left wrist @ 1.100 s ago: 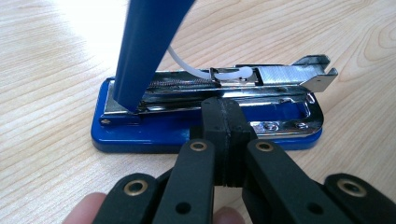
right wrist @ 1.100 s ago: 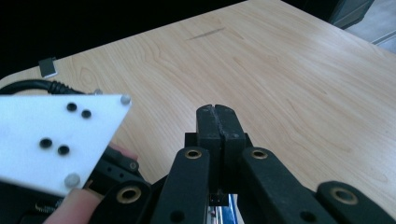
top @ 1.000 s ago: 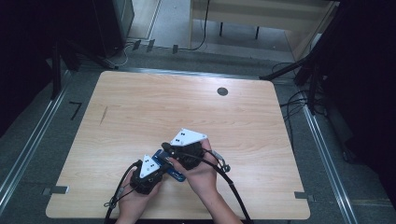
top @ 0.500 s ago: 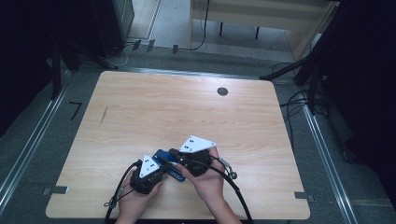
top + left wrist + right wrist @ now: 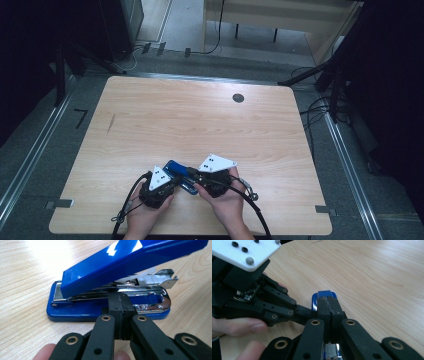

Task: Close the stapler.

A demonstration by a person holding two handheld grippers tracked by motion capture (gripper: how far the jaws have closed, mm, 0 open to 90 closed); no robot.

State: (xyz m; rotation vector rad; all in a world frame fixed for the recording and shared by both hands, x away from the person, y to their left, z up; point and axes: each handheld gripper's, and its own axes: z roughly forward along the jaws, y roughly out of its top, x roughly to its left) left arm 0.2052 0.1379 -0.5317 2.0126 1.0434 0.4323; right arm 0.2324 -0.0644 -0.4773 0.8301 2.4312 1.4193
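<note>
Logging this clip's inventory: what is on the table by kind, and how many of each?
Stapler, blue: 1
Handheld claw tools, left and right: 2
Round black grommet in the table top: 1
Total: 4

Glossy blue plastic stapler [image 5: 110, 272] with shiny metal, matt wood-grain table [image 5: 200, 125]

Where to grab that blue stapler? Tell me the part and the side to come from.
Grip the blue stapler across its flat base, from a long side. The base lies flat on the table with straight parallel edges, while the raised top arm slopes and would probably pivot under a squeeze.
</note>
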